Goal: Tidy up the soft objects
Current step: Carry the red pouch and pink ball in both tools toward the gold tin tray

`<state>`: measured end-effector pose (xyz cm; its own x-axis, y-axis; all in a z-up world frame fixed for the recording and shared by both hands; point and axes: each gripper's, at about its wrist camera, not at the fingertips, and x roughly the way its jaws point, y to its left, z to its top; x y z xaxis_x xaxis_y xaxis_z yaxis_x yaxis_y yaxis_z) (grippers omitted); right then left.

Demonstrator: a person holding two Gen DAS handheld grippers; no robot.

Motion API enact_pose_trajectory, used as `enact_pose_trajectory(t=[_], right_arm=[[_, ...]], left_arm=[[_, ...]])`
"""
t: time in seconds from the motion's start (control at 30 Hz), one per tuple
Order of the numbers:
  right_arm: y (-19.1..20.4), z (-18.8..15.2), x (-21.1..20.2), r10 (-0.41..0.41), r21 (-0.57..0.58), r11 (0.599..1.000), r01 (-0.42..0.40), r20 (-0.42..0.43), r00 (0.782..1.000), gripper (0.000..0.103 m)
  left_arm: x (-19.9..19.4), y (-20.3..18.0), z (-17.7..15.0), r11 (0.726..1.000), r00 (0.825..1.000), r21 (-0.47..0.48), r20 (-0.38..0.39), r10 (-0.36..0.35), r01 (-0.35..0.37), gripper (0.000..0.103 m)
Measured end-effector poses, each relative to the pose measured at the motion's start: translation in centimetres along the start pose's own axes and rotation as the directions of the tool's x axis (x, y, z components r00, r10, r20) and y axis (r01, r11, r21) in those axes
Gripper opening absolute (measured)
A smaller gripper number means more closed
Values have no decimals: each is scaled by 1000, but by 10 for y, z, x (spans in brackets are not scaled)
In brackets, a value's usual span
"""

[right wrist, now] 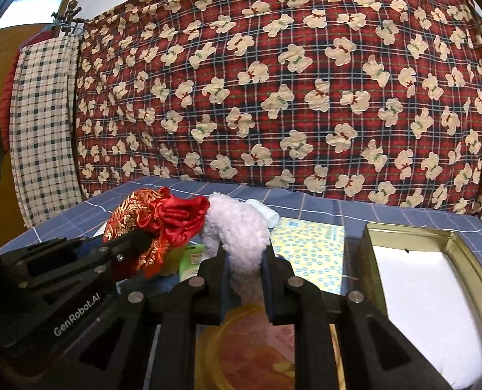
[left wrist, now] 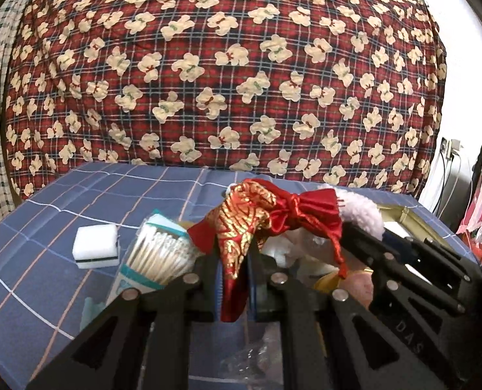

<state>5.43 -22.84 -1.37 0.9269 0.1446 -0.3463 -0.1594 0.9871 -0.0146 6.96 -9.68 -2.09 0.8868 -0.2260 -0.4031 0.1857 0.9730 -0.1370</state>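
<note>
My left gripper (left wrist: 235, 256) is shut on a red and gold brocade pouch (left wrist: 247, 217) with a red drawstring top, held above the table. The pouch also shows in the right wrist view (right wrist: 156, 217), with the left gripper (right wrist: 137, 243) beside it. My right gripper (right wrist: 245, 266) is shut on a white fluffy soft object (right wrist: 237, 230), held up just right of the pouch. That fluffy object shows in the left wrist view (left wrist: 361, 208), with the right gripper (left wrist: 358, 230) below it.
A blue checked tablecloth (left wrist: 46, 227) covers the table. On it are a white sponge (left wrist: 95, 245), a pack of cotton swabs (left wrist: 161, 253), a gold tin box (right wrist: 429, 273), a yellow patterned packet (right wrist: 309, 243) and a round yellow container (right wrist: 250, 347). A red bear-print quilt (right wrist: 273, 81) hangs behind.
</note>
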Motion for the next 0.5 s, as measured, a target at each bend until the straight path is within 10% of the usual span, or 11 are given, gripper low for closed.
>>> enact_pose_trajectory(t=[0.5], right_arm=[[-13, -1, -6, -45, 19, 999, 45, 19, 999, 19]], left_arm=[[8, -18, 1, 999, 1000, 34, 0, -4, 4, 9]])
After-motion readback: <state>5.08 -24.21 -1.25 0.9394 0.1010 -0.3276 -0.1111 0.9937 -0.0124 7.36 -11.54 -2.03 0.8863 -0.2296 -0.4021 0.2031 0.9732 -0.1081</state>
